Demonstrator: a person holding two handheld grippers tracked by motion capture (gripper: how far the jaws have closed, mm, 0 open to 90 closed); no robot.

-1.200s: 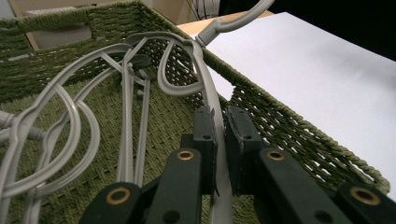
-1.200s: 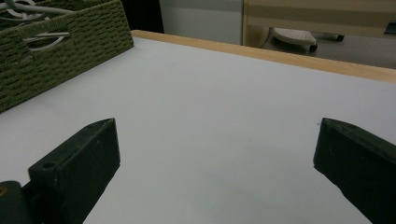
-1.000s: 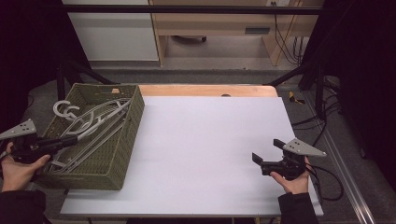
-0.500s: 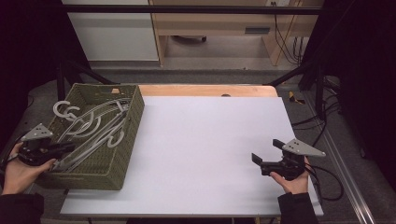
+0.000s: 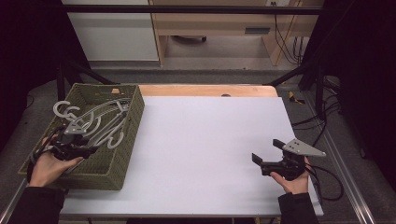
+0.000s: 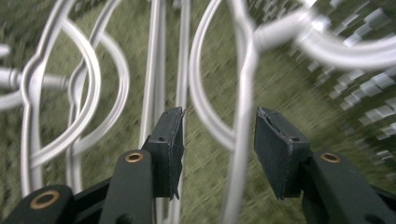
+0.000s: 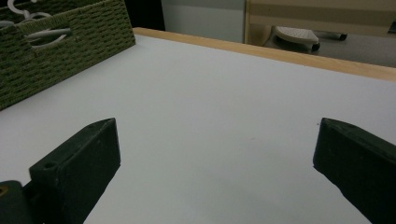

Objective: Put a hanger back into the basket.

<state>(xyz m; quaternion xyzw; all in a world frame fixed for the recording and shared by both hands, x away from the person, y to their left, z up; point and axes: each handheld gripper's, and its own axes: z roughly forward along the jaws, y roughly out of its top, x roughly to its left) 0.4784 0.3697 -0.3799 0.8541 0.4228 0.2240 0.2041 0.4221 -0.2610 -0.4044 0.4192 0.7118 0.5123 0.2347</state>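
The left gripper (image 6: 218, 140) reaches down into the green woven basket (image 5: 126, 154) at the left edge of the white table (image 5: 205, 140), where a loose pile of pale grey plastic clothes hangers (image 5: 100, 123) lies. In the left gripper view its jaws stand apart, released, with 1 thin hanger bar (image 6: 238, 158) running up between them but not yet pinched; further bars and rounded loops lie just beside it on the basket floor. The picture is blurred, so whether a pad touches the bar cannot be told.

The right gripper (image 5: 271, 161) rests well apart from the basket, low over the bare table near its right front corner, jaws wide apart and holding nothing.

The hangers look light and fairly stiff, with a smooth moulded surface that could slip in flat pads. They are also interlaced (hooks and loops threaded through one another), so lifting 1 may drag its neighbours along. The likely best hold is on a straight stretch of a single bar, squarely across its width, away from the curved loops where the pads would slide off. A grip near the neck, below the hook, should keep the hanger from swinging, though from here the bar between the jaws seems a fair choice if it is closed on firmly.
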